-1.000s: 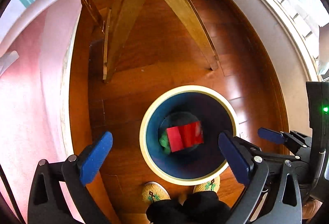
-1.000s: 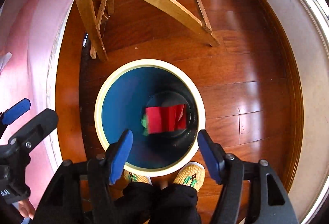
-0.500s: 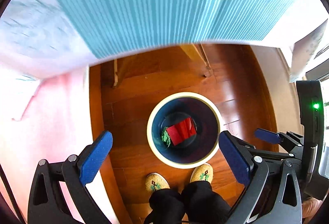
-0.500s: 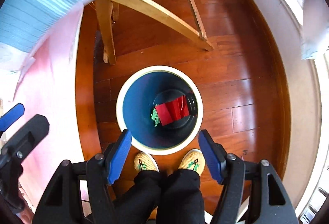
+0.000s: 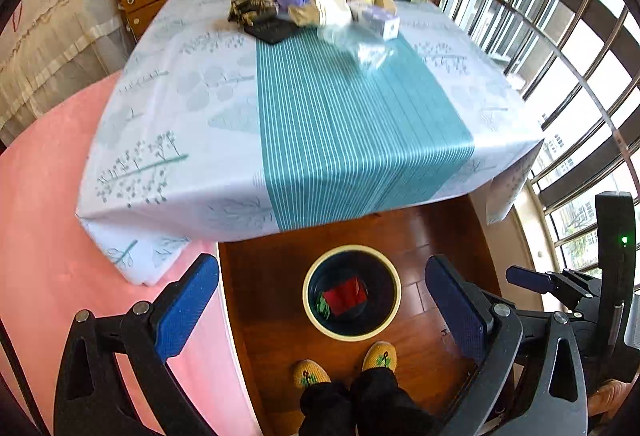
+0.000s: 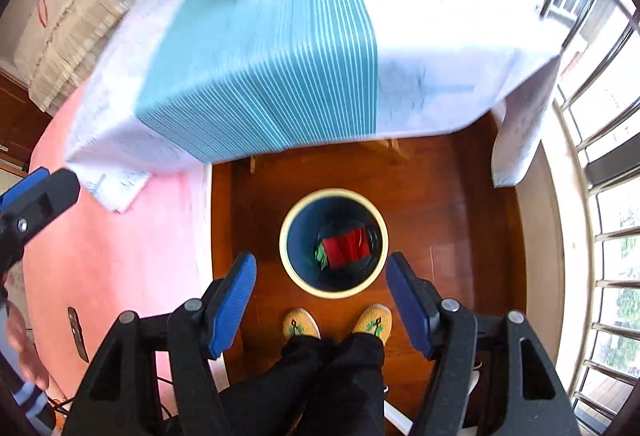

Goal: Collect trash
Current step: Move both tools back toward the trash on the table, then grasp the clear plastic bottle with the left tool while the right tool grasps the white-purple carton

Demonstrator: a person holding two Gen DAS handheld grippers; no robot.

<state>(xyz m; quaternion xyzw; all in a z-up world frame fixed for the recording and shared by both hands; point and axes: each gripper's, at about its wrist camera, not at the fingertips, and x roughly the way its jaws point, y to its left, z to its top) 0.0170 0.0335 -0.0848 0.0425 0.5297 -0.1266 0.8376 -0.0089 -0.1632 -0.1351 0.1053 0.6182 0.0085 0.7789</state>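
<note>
1. Both grippers are empty with jaws spread wide: my left gripper and right gripper each frame the bin on the floor below them, with nothing between the pads.
2. Red packet and a green scrap lie at the bottom of the bin, so I judge one drop is done and the next pickup is the step in hand.
3. Remaining trash sits in a heap at the far end of the table, well beyond the bin, which stands just off the table's near edge by my slippers.
4. To do it well, I would carry one gripper over the cloth high enough not to drag it, and pick a piece at the heap's near fringe rather than digging into the middle.
5. Clear crinkled film lies nearest the bin; it looks thin and slippery, so I'd pinch a bunched fold.
6. Behind it are a white box, crumpled tan paper and dark wrappers; the box is rigid and would take a squarer grip.
7. Cloth is smooth, teal-striped, draping loosely over the table's edge, so snagging it could shift the heap.
8. Bin is round, cream-rimmed, dark blue inside; the floor is glossy wood.
</note>
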